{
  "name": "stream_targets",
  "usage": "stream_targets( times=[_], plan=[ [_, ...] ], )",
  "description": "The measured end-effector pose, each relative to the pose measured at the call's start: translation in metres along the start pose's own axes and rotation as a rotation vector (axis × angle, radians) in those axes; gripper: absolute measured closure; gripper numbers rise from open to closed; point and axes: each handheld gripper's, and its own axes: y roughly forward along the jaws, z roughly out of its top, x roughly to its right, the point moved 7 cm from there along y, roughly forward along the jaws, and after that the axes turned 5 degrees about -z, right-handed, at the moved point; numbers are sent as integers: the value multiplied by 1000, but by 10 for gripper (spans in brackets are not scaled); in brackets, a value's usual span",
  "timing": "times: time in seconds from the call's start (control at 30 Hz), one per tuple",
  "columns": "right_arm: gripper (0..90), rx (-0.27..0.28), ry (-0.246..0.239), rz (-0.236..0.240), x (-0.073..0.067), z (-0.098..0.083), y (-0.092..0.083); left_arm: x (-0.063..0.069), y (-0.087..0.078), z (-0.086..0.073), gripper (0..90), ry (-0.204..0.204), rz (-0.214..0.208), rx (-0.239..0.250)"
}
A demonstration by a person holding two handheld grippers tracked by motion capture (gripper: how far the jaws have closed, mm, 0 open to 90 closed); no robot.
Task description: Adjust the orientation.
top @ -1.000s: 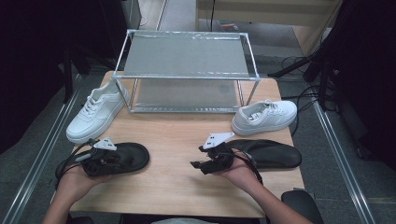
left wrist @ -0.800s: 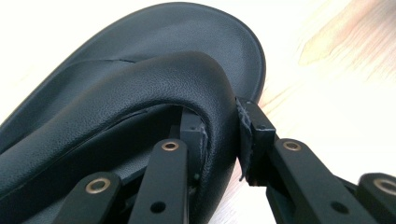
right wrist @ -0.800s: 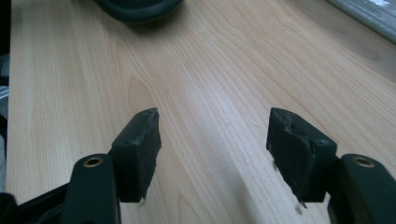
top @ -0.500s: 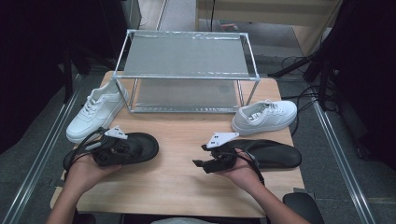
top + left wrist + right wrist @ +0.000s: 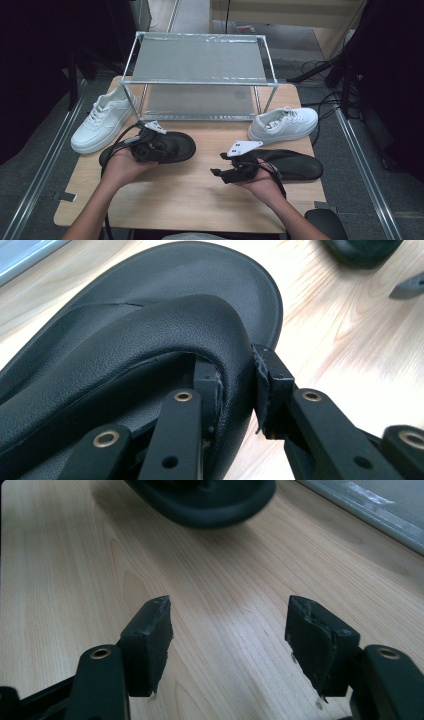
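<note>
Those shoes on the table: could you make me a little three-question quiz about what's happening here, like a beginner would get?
1. True or false: the left tongs are clamped on the strap of a black sandal.
2. How many white sneakers are on the table?
3. The right tongs are: A) open over bare wood, B) shut on a sneaker, C) inside the metal rack.

Key: 1 true. 2 two: the left sneaker and the right sneaker, at either side of the rack. 3 A.
</note>
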Motion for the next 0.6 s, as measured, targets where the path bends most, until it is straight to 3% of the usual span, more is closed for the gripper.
stream_targets(
  times=[0.27, 0.43, 0.6],
  plan=[
    [365, 4, 15, -22, 4, -4, -5, 16, 29, 24, 753, 4, -41, -30],
    [365, 2, 32, -34, 6, -8, -9, 25, 46, 37, 752, 35, -55, -41],
    [365, 2, 48, -47, 8, -12, -12, 29, 62, 44, 750, 26, -84, -32]
  ],
)
